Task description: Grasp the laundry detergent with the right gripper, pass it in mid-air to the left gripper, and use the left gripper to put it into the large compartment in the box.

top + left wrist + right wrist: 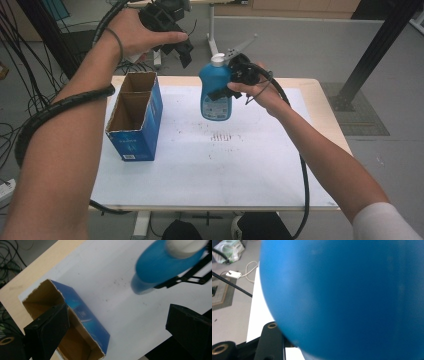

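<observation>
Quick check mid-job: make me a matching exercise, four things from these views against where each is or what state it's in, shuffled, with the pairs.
Things:
1. blue bottle
2. cardboard box
3. left gripper
4. right gripper

States:
A. standing on the table's left side, top open
B. raised beyond the table's far edge, jaws apart, empty
C. held upright above the table
D. shut on the bottle

Pairs: 1-C, 2-A, 3-B, 4-D
</observation>
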`<control>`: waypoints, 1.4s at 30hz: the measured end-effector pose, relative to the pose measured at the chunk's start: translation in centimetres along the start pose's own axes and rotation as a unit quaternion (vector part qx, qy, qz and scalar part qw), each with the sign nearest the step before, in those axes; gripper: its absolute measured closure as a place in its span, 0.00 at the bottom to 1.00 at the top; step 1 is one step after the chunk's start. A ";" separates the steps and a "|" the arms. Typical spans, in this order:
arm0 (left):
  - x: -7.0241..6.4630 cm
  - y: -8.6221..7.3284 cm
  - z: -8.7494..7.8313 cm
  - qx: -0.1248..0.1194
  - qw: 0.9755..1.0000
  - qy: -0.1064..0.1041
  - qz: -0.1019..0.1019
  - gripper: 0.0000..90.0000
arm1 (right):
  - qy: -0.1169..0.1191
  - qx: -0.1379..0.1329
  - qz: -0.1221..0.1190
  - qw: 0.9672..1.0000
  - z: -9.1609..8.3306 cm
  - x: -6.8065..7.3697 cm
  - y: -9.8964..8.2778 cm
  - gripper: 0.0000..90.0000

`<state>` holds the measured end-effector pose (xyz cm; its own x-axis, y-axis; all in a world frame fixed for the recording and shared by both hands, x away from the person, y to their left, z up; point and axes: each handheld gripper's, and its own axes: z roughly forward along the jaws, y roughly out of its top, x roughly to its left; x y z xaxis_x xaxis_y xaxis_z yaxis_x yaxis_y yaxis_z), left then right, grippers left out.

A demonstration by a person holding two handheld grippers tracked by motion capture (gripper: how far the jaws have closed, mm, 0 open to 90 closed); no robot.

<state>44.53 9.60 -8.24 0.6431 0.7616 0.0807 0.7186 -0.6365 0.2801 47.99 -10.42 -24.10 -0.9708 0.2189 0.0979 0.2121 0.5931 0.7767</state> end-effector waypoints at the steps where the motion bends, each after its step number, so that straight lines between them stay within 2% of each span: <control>1: 0.0 0.0 -0.1 0.000 1.000 -0.003 0.009 0.06 | 0.008 -0.003 -0.012 1.000 0.9 -0.1 0.5 0.48; 3: 0.0 0.0 -0.2 -0.004 0.999 -0.009 0.042 0.05 | 0.019 -0.007 -0.023 1.000 1.8 -0.2 1.0 0.48; 4: 0.0 0.0 -0.2 -0.004 0.999 -0.009 0.042 0.05 | 0.019 -0.007 -0.023 1.000 1.8 -0.2 1.0 0.48; 5: 0.0 0.0 -0.1 -0.004 0.999 -0.007 0.051 0.05 | 0.025 -0.009 -0.033 0.999 2.4 -0.2 1.2 0.48; 7: 0.0 0.0 0.3 0.009 0.997 -0.008 0.081 0.05 | 0.037 -0.010 -0.051 0.998 3.6 -0.2 1.5 0.48; 8: 0.0 0.0 0.3 0.009 0.997 -0.008 0.081 0.05 | 0.037 -0.010 -0.051 0.998 3.6 -0.2 1.5 0.48; 10: 0.0 -0.1 0.7 0.019 0.995 -0.010 0.098 0.05 | 0.045 -0.014 -0.068 0.997 4.8 -0.2 1.5 0.48; 12: 0.0 -0.1 0.9 0.022 0.994 -0.012 0.103 0.05 | 0.047 -0.015 -0.071 0.996 5.2 -0.2 1.5 0.48; 15: -0.3 0.0 1.4 0.034 0.992 -0.016 0.121 0.05 | 0.062 -0.023 -0.080 0.995 6.4 -0.3 1.4 0.48; 16: -0.4 0.0 1.6 0.038 0.991 -0.015 0.127 0.05 | 0.062 -0.023 -0.080 0.995 6.4 -0.3 1.4 0.48; 18: -0.7 0.0 2.3 0.055 0.988 -0.014 0.147 0.05 | 0.071 -0.019 -0.092 0.993 7.1 -0.1 1.4 0.48; 19: -0.7 0.0 2.3 0.055 0.988 -0.014 0.147 0.05 | 0.071 -0.019 -0.092 0.993 7.1 -0.1 1.4 0.48; 26: -1.7 0.2 3.6 0.069 0.982 -0.018 0.177 0.05 | 0.087 -0.035 -0.097 0.991 7.2 0.3 1.0 0.48; 28: -1.8 0.2 3.7 0.069 0.981 -0.017 0.181 0.05 | 0.089 -0.036 -0.098 0.991 7.1 0.3 0.9 0.48; 29: -2.2 0.3 3.9 0.068 0.981 -0.005 0.182 0.05 | 0.091 -0.039 -0.100 0.990 6.9 0.5 0.8 0.48; 30: -2.2 0.3 3.9 0.068 0.981 -0.005 0.182 0.05 | 0.091 -0.039 -0.100 0.990 6.9 0.5 0.8 0.48; 31: -2.4 0.3 3.9 0.067 0.981 -0.007 0.182 0.05 | 0.090 -0.043 -0.101 0.990 6.7 0.6 0.7 0.48; 32: -2.7 0.4 4.1 0.066 0.980 -0.016 0.188 0.05 | 0.091 -0.046 -0.100 0.990 6.5 0.7 0.6 0.48; 36: -3.2 0.5 4.3 0.071 0.978 -0.019 0.197 0.05 | 0.093 -0.049 -0.102 0.989 6.2 0.8 0.5 0.48; 42: -3.7 0.7 5.2 0.077 0.976 -0.025 0.201 0.05 | 0.096 -0.056 -0.112 0.987 5.9 1.4 0.5 0.48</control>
<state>43.98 5.70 -13.33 0.8911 0.4411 0.1066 0.4335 -0.8969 0.0875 47.36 -5.27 -27.25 -0.9976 -0.0651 0.0242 -0.0130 0.5174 0.8556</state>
